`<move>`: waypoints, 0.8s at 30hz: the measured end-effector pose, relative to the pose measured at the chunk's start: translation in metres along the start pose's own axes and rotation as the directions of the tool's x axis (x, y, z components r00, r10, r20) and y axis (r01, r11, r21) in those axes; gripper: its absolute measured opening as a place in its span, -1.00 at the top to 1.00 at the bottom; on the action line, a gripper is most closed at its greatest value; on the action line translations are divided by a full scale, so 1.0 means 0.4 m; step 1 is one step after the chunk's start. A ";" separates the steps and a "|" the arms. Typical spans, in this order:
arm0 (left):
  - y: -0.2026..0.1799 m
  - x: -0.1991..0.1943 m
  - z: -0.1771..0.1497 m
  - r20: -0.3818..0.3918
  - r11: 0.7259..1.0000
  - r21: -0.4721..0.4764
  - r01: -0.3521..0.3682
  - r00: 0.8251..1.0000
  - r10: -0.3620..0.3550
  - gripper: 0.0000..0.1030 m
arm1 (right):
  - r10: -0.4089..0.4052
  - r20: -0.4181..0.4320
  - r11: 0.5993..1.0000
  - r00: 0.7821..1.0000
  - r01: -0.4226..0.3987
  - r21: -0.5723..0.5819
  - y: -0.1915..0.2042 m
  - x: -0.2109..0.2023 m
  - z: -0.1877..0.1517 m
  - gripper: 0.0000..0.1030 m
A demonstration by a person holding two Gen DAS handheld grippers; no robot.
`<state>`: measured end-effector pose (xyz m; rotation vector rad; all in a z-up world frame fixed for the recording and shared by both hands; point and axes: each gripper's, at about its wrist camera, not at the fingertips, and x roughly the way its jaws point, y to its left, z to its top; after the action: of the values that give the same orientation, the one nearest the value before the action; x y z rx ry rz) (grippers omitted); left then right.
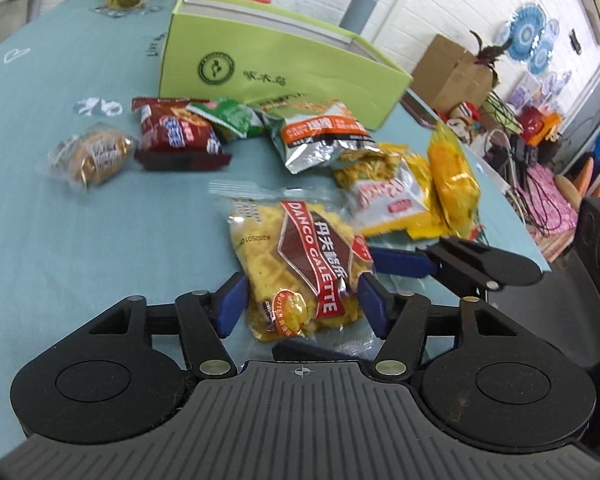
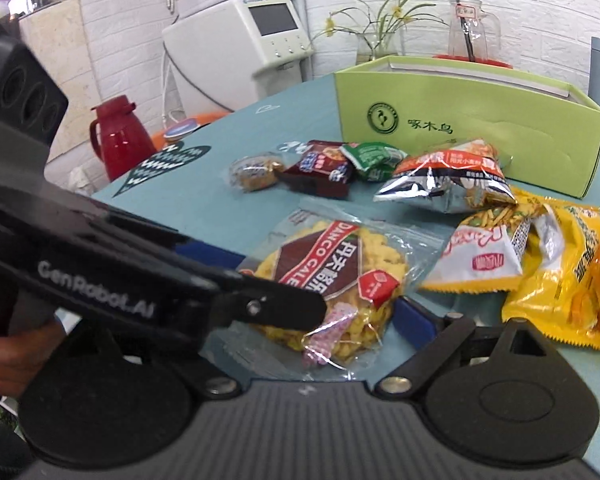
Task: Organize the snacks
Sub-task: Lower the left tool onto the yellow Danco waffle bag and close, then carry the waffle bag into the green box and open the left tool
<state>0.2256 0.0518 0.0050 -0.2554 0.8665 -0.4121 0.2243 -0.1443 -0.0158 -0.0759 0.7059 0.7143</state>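
Two black grippers are converging on the clear-wrapped yellow waffle galette packet (image 1: 300,264) lying on the teal tablecloth (image 1: 80,220) before the lime-green cardboard box (image 1: 276,64). Left gripper (image 1: 302,306) is straddling it, pads beside the wrapper, contact unclear; right gripper (image 2: 340,312) is spread wide.

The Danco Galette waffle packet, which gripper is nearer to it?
Left. The left gripper straddles the Danco Galette packet, one blue pad on each side. The right gripper sits at the packet's edge, open.
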 end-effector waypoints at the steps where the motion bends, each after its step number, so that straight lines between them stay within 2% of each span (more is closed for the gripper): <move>1: 0.003 -0.005 -0.003 0.002 1.000 -0.009 0.002 1.000 -0.002 0.07 | -0.003 0.001 1.000 1.000 0.003 -0.001 0.001 -0.004 -0.003 -0.81; 3: 0.020 -0.015 -0.001 0.017 0.999 -0.051 -0.011 1.000 0.012 -0.06 | -0.034 0.020 0.999 0.999 0.034 -0.004 0.005 -0.018 -0.003 -0.81; 7: 0.054 -0.015 0.003 0.026 0.993 -0.119 0.011 1.000 -0.008 -0.09 | -0.053 0.028 0.999 0.998 0.053 -0.006 0.003 -0.033 -0.007 -0.81; 9: 0.057 -0.013 0.005 0.033 0.992 -0.122 0.026 0.999 -0.022 -0.08 | -0.053 0.016 0.999 0.998 0.054 -0.007 0.004 -0.018 -0.012 -0.81; 10: 0.055 -0.011 0.004 0.033 0.993 -0.116 0.034 0.999 -0.031 -0.06 | -0.044 0.014 0.999 0.999 0.044 -0.001 0.004 -0.009 -0.015 -0.82; 11: 0.052 -0.007 0.002 0.030 0.993 -0.109 0.049 0.999 -0.046 0.23 | -0.039 0.032 0.999 0.999 0.039 -0.007 0.011 -0.004 -0.018 -0.80; 12: 0.048 -0.003 -0.002 0.018 0.992 -0.104 0.067 0.998 -0.066 0.43 | -0.051 0.031 0.998 0.998 0.052 -0.023 0.023 0.002 -0.016 -0.79; 14: 0.036 -0.015 -0.010 0.046 0.997 -0.066 0.036 0.998 -0.033 0.48 | -0.068 0.052 0.996 0.996 0.071 -0.059 0.045 -0.002 -0.010 -0.64; 16: 0.041 -0.033 -0.010 0.068 0.997 -0.072 0.034 0.997 -0.029 0.50 | -0.063 0.078 0.996 0.995 0.067 -0.057 0.047 -0.014 0.005 -0.55; 20: 0.067 -0.061 0.025 0.098 0.988 -0.136 0.080 0.993 -0.066 0.50 | -0.061 0.128 0.995 0.990 0.071 -0.072 0.055 -0.023 0.047 -0.55; 24: 0.051 -0.076 0.104 0.147 0.994 -0.098 0.048 0.989 -0.033 0.49 | -0.074 0.181 0.989 0.981 0.095 -0.112 0.050 -0.010 0.127 -0.62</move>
<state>0.2455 0.0857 0.0442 -0.3923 0.7410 -0.3827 0.2384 -0.1161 0.0290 -0.1502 0.4870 0.6721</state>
